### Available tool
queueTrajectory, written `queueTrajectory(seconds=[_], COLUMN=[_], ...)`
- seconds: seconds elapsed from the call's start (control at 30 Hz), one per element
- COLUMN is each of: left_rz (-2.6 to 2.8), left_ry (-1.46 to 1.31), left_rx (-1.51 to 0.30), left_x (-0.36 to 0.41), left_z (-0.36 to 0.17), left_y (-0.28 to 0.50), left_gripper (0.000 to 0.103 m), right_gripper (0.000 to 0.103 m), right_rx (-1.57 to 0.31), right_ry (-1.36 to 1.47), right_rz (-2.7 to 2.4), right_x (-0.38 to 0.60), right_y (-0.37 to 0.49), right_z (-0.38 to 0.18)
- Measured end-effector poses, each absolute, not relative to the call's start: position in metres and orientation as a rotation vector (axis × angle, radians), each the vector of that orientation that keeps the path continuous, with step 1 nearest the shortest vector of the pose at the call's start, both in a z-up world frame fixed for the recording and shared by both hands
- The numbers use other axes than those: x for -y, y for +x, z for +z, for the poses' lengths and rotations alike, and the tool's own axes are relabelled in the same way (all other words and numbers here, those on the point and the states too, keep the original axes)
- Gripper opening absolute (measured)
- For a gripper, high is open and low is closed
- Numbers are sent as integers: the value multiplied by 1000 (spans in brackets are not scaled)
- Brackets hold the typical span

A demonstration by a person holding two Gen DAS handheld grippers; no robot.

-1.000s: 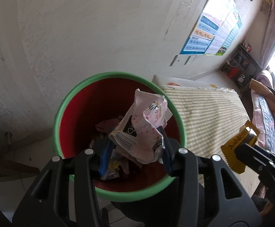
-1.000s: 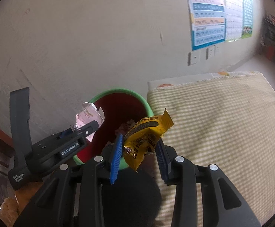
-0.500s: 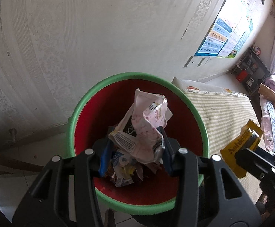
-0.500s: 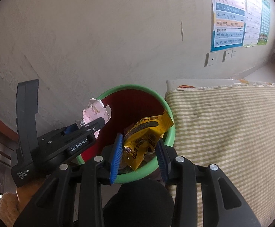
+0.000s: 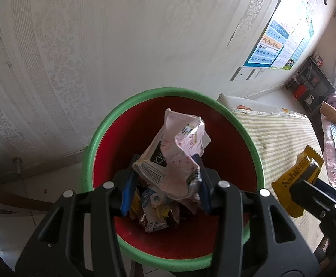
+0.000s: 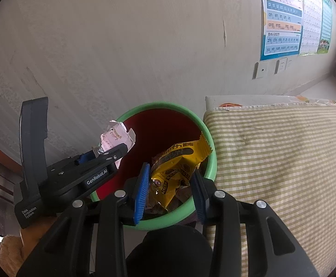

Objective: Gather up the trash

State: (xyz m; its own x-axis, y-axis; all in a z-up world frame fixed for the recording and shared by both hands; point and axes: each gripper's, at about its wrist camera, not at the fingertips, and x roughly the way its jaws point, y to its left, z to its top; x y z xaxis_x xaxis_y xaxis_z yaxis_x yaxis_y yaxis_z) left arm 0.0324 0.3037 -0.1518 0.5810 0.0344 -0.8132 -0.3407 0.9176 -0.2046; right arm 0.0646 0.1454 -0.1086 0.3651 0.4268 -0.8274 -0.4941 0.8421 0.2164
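Over red bin (image 5: pixel 232 138): pink wrapper (image 5: pixel 177 159) between left tongs (image 5: pixel 165 189).

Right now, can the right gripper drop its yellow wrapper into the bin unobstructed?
Probably yes. The right gripper holds the yellow wrapper over the open bin, near its rim; the left gripper with the pink wrapper sits beside it, not under it.

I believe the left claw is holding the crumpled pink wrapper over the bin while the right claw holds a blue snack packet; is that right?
Not quite: the packet in the right claw is yellow, not blue, as the right wrist view shows. The rest stands: the left claw holds the crumpled pink wrapper over the bin.
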Motion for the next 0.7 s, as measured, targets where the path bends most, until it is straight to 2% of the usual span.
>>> queueTrajectory(seconds=[0.23,0.3,0.37,0.43,0.53,0.63,0.7], left_rz=[232,241,250,267,277,282,278], left_ry=[-350,-347,-350,-357,-354,-340,-337], left_rx=[-939,-942,-947,-954,-960,-967,-963], left_x=[-302,-302,-303,-305,-304,-300,-295], left_z=[-155,-156,-158,-161,-163,-163,-159], left_y=[34,35,36,36,36,33,31], left_gripper=[44,44,48,63,71,74,76], right_gripper=[36,46,51,52,60,63,73], right_rx=[-1042,-1043,-1040,-1039,-1034,-1028,-1020], right_ry=[-67,-60,-51,-39,-20,5,32], right_rz=[600,599,593,590,575,554,527], right_x=[-148,-148,-147,-144,-136,-124,-110], right_y=[65,65,66,66,65,63,60], right_z=[-110,-111,-110,-109,-108,-106,-103])
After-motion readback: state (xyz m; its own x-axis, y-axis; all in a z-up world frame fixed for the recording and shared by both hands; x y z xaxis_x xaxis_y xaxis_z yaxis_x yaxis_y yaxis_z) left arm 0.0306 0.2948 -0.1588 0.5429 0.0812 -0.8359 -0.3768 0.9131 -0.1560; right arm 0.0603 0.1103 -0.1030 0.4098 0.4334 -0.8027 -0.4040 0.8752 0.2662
